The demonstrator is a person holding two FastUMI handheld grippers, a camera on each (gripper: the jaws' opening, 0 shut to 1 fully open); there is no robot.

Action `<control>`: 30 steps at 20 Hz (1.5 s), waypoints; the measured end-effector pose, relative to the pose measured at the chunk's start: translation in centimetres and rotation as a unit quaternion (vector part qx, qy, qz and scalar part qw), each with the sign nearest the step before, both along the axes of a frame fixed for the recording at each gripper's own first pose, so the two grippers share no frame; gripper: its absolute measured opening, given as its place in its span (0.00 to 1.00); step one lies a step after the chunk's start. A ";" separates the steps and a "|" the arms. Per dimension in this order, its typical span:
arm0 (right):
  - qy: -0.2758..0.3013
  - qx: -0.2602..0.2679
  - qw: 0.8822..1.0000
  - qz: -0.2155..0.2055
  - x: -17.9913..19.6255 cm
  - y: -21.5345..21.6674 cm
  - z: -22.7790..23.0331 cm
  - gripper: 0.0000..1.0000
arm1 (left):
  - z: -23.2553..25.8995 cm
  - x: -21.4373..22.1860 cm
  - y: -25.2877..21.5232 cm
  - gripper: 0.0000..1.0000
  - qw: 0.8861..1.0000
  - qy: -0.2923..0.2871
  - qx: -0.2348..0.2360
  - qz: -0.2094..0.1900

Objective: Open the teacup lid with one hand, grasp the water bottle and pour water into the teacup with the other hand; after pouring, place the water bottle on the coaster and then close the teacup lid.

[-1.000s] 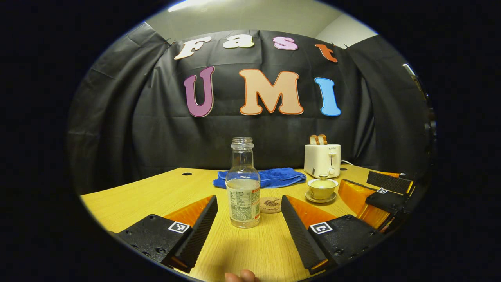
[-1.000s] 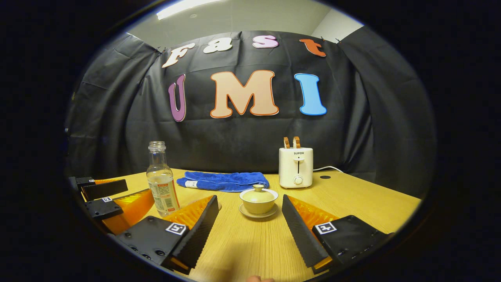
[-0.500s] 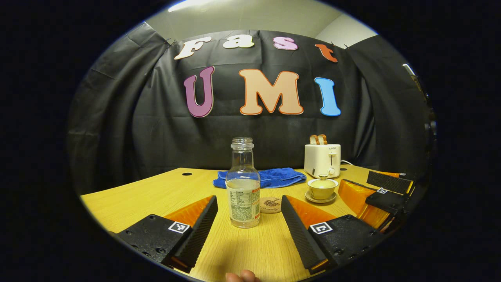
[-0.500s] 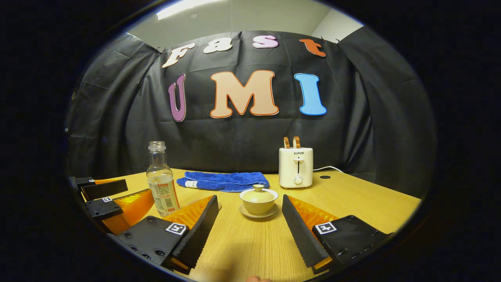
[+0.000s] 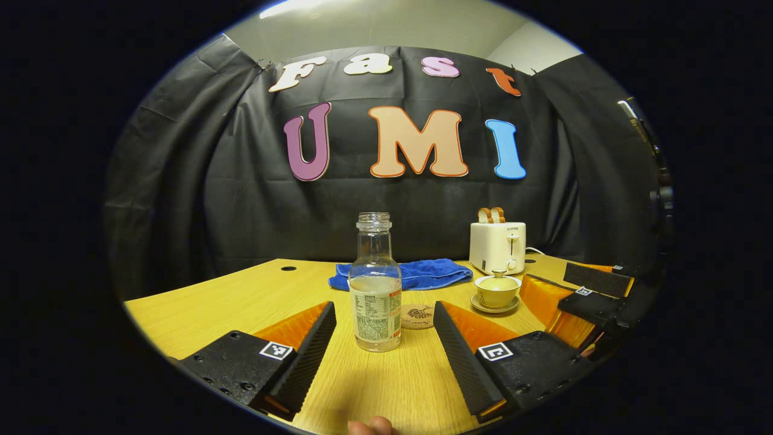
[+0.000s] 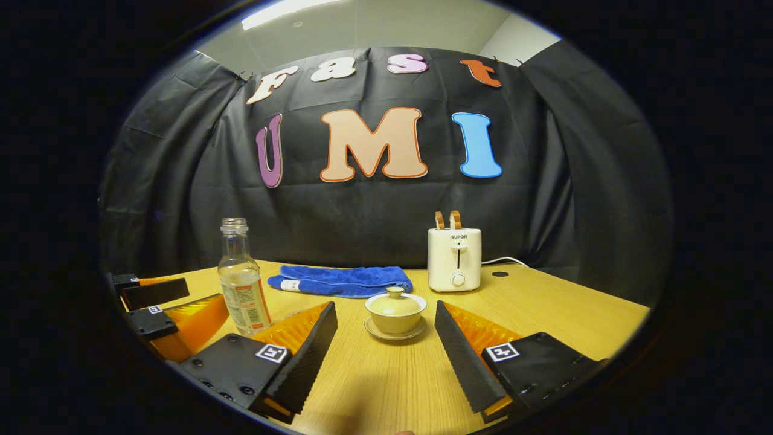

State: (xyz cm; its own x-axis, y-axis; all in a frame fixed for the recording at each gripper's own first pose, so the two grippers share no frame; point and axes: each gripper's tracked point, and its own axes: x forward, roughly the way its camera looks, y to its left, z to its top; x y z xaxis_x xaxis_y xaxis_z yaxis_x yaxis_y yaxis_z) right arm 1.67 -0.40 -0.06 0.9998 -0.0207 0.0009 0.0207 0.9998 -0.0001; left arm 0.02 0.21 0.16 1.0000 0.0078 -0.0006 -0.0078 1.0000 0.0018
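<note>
A clear uncapped water bottle point(image 5: 375, 290) with a white label stands upright on the wooden table, just ahead of my open left gripper point(image 5: 384, 335), which holds nothing. Behind the bottle lies a small round coaster point(image 5: 418, 316). A yellowish teacup point(image 5: 497, 291) sits on its saucer with its lid point(image 5: 498, 279) on. In the right gripper view the teacup point(image 6: 395, 313) and its lid point(image 6: 395, 300) stand a little ahead of my open right gripper point(image 6: 385, 336), and the bottle point(image 6: 241, 284) is at the left. The left gripper point(image 6: 163, 305) appears at the far left there.
A folded blue towel point(image 6: 341, 281) lies at the back of the table point(image 6: 392, 386). A white toaster point(image 6: 454, 258) with two slices of toast stands at the back right, its cable running behind it. The black cloth wall closes off the far side.
The right gripper has shifted slightly to the right, so the bottle and teacup sit a little further left in its view. The left gripper has stayed still.
</note>
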 end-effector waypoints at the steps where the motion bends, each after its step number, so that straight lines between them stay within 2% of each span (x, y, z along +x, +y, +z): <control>1: 0.002 0.000 1.000 -0.001 1.2 -0.1 -0.1 1.00 | -0.1 0.0 0.0 0.95 1.000 0.000 0.000 0.000; 6: 0.008 0.000 1.000 -0.015 7.6 -1.3 -0.6 1.00 | 0.0 0.0 0.0 0.95 1.000 0.000 0.000 0.000; 10: 0.034 -0.003 0.999 -0.007 11.8 -1.3 -1.6 1.00 | 0.0 0.0 0.0 0.95 1.000 0.000 0.000 0.000; 16: 0.075 -0.003 0.997 0.008 15.0 -1.2 -3.0 1.00 | 0.0 0.0 0.0 0.95 1.000 0.000 0.000 0.000; 20: 0.074 -0.007 0.997 0.008 15.4 -1.3 -2.9 0.77 | 0.0 0.0 0.0 0.95 1.000 0.000 0.000 0.000; 21: 0.074 -0.005 0.997 0.013 15.1 -1.1 -2.9 0.77 | 0.0 0.0 0.0 0.95 1.000 0.000 0.000 0.000; 24: 0.074 -0.010 0.997 0.009 15.8 -1.2 -2.9 0.49 | 0.0 0.0 0.0 0.95 1.000 0.000 0.000 0.000; 25: 0.077 -0.012 0.997 0.009 15.8 -1.1 -3.0 0.36 | 0.0 0.0 0.0 0.95 1.000 0.000 0.000 0.000; 26: 0.079 -0.013 0.997 0.018 16.2 -0.7 -3.5 0.51 | 0.0 0.0 0.0 0.95 1.000 0.000 0.000 0.001; 27: 0.077 -0.010 0.997 0.019 15.4 -0.8 -2.5 0.37 | -0.1 0.1 0.0 0.95 1.000 0.001 0.000 0.001; 30: 0.076 -0.014 0.997 0.019 15.8 -0.7 -2.9 0.34 | 0.0 0.0 0.1 0.95 1.000 0.000 0.000 0.001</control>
